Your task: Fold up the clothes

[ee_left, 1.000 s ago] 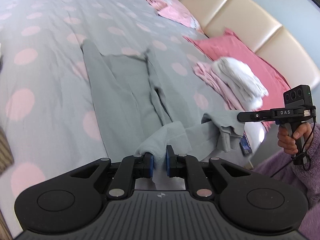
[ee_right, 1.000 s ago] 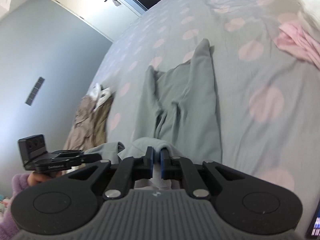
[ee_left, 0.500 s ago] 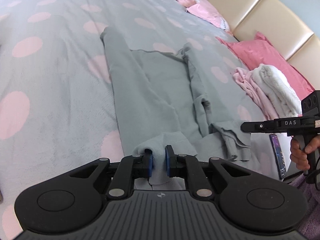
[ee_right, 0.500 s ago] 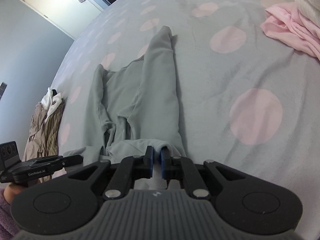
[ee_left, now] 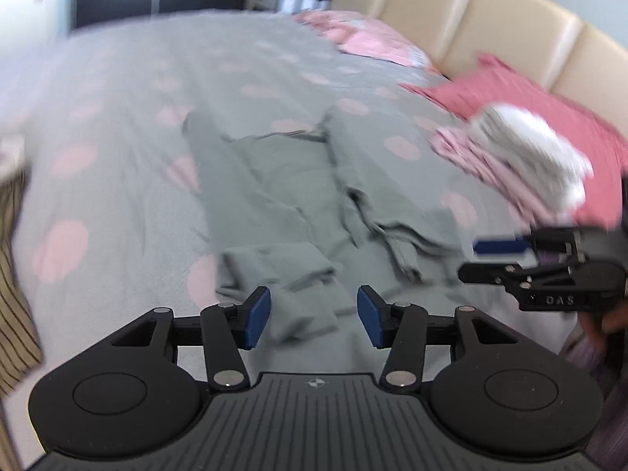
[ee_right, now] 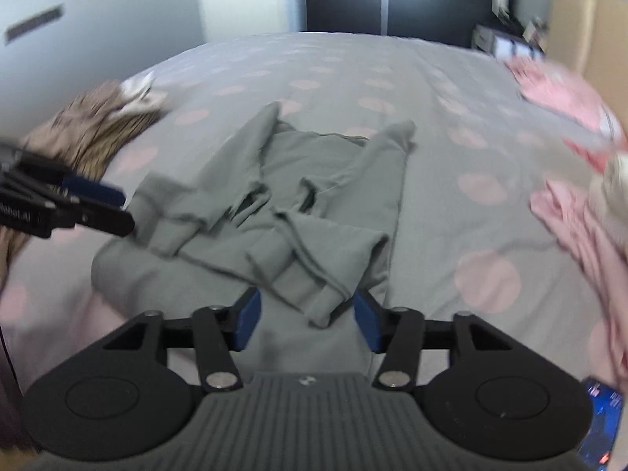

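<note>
A grey long-sleeved top (ee_left: 274,196) (ee_right: 298,196) lies on the grey bedspread with pink dots (ee_left: 117,98) (ee_right: 471,157), its sleeves crumpled over the body near the front edge. My left gripper (ee_left: 313,316) hangs just above the near folds with its jaws opening; the cloth lies below them and the pads do not press it. My right gripper (ee_right: 306,316) is also opening, a sleeve cuff lying loose between and below its pads. Each gripper shows in the other's view, the right gripper (ee_left: 494,261) at the right and the left gripper (ee_right: 106,208) at the left.
A pink pillow (ee_left: 530,98) and a cream padded headboard (ee_left: 490,19) stand at the right. Pink and white clothes (ee_left: 522,149) (ee_right: 581,216) are piled beside the top. A brown striped garment (ee_right: 90,129) (ee_left: 11,274) lies at the left. A phone (ee_right: 600,424) rests near the bed edge.
Both grippers were shut on the grey top's cloth and have now let it go, jaws spread. The cloth dropped onto the bed in folds. Both views swung upward, showing more of the room.
</note>
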